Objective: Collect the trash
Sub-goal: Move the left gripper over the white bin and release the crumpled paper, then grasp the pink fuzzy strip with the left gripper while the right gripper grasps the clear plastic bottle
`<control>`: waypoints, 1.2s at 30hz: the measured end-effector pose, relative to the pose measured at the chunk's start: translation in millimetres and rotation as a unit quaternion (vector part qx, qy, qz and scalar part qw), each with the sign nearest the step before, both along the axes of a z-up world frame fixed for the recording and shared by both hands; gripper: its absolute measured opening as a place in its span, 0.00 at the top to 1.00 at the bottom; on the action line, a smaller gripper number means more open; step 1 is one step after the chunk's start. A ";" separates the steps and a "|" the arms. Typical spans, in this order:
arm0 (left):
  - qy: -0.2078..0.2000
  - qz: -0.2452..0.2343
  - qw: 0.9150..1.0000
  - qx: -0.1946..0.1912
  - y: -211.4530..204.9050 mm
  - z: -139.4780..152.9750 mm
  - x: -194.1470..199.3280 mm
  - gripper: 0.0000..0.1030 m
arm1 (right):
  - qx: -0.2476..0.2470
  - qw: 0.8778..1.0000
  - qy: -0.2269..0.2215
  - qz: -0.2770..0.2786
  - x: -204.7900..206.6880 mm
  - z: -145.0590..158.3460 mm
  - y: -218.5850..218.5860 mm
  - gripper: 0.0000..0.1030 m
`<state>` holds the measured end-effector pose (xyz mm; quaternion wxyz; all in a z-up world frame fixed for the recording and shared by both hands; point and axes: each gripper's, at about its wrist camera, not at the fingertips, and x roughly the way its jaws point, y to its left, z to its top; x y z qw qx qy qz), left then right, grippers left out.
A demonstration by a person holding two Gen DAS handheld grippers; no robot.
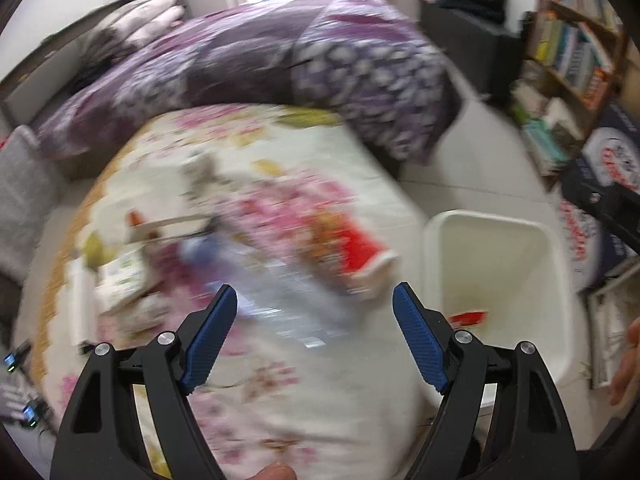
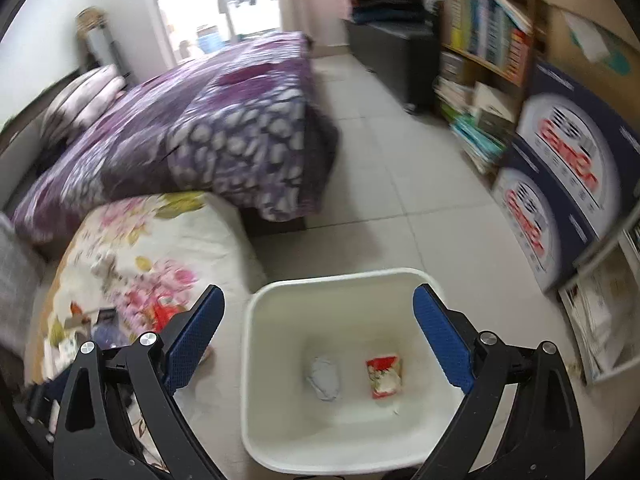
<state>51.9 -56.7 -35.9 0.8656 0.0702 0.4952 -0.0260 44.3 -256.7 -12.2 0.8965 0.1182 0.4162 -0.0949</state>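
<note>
My left gripper point(image 1: 315, 292) is open over the flowered bedsheet point(image 1: 320, 380), with nothing between its blue pads. Blurred trash lies ahead of it: a red packet point(image 1: 360, 248), a clear plastic wrapper point(image 1: 280, 308), a green-and-white carton point(image 1: 120, 276) and a bluish item point(image 1: 196, 248). The white bin point(image 1: 554, 248) stands on the floor to the right of the bed. My right gripper point(image 2: 318, 292) is open above that bin point(image 2: 256, 320) and holds nothing. Inside the bin lie a grey crumpled wad point(image 2: 325, 374) and a red-and-white wrapper point(image 2: 384, 370).
A purple quilt point(image 2: 224, 128) is heaped on the bed behind. Bookshelves point(image 2: 484, 40) and blue-and-white cartons point(image 2: 560, 152) line the right wall, with tiled floor point(image 2: 384, 184) between them and the bed. A person's hand point(image 1: 628, 364) shows at the right edge.
</note>
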 end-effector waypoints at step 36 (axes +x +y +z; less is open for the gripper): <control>0.190 0.097 0.975 -0.062 197.2 -66.8 -11.1 0.75 | -0.127 0.913 0.085 0.379 51.6 -80.0 250.3 0.11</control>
